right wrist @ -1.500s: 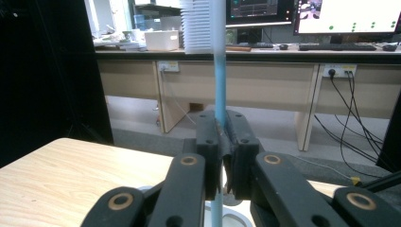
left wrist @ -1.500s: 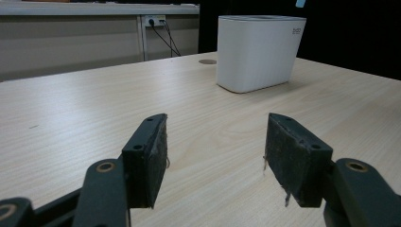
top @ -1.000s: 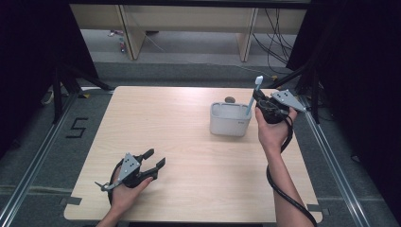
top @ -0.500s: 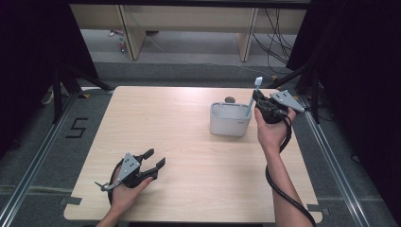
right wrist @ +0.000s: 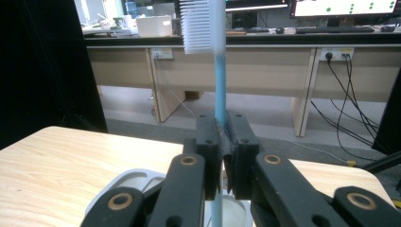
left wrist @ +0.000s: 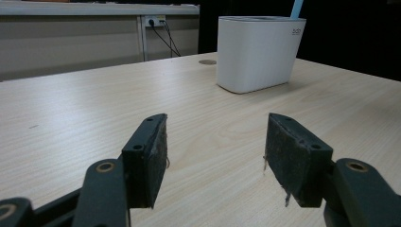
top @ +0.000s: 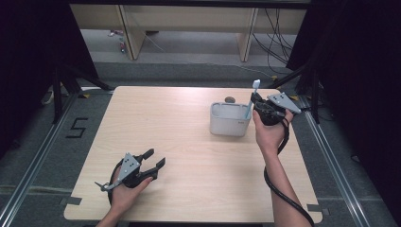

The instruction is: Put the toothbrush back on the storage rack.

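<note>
A light blue toothbrush [right wrist: 218,71] with white bristles stands upright, and my right gripper [right wrist: 221,142] is shut on its handle. From above, the toothbrush [top: 251,101] rises out of the right end of a white holder cup [top: 230,124], with my right gripper [top: 257,105] just beside the cup's right wall. The brush's lower end is hidden inside the cup [right wrist: 137,182]. My left gripper [top: 155,158] rests on the table near the front left, open, with nothing between its jaws. Past its jaws, in the left gripper view, the cup [left wrist: 259,45] stands far off.
The wooden table [top: 189,156] has wide bare room between the two hands. A small dark round spot [top: 230,100] lies just behind the cup. The table's right edge is close to my right hand; benches and cables stand on the floor beyond.
</note>
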The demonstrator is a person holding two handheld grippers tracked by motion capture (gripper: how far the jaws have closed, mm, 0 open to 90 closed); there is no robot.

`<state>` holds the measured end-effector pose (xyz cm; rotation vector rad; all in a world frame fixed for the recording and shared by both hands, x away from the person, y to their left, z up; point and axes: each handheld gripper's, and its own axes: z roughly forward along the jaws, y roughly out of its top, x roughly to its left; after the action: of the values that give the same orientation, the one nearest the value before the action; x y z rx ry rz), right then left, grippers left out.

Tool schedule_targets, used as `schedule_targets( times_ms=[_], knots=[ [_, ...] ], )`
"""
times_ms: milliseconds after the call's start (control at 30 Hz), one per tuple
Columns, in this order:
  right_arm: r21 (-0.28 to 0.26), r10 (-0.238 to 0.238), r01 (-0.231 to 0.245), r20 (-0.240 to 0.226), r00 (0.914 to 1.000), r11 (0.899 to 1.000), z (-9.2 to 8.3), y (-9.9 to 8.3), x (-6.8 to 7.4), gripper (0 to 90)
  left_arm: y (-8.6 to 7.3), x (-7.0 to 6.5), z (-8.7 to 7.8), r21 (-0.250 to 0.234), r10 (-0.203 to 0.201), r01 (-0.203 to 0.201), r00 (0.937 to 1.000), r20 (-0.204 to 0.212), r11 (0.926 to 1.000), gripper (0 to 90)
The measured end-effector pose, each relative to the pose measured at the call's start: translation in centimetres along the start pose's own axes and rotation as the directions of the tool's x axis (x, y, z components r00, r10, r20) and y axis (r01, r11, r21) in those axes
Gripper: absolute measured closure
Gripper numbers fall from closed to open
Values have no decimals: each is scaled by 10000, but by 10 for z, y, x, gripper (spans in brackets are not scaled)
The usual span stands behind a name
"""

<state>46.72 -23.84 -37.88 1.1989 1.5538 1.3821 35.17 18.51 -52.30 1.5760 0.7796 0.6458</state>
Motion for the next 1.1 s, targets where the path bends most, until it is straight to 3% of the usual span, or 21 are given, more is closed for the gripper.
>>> schedule_targets(
  times_ms=[900, 1100],
  knots=[
    [439, 49, -55, 127, 9999, 9990, 7, -21, 0, 856, 0, 0, 0, 0, -7, 7, 10000, 3, 10000, 392],
    [574, 241, -248, 144, 9996, 9980, 8, -26, 1, 856, 0, 0, 0, -13, -21, 21, 10000, 2, 10000, 392]
  ],
)
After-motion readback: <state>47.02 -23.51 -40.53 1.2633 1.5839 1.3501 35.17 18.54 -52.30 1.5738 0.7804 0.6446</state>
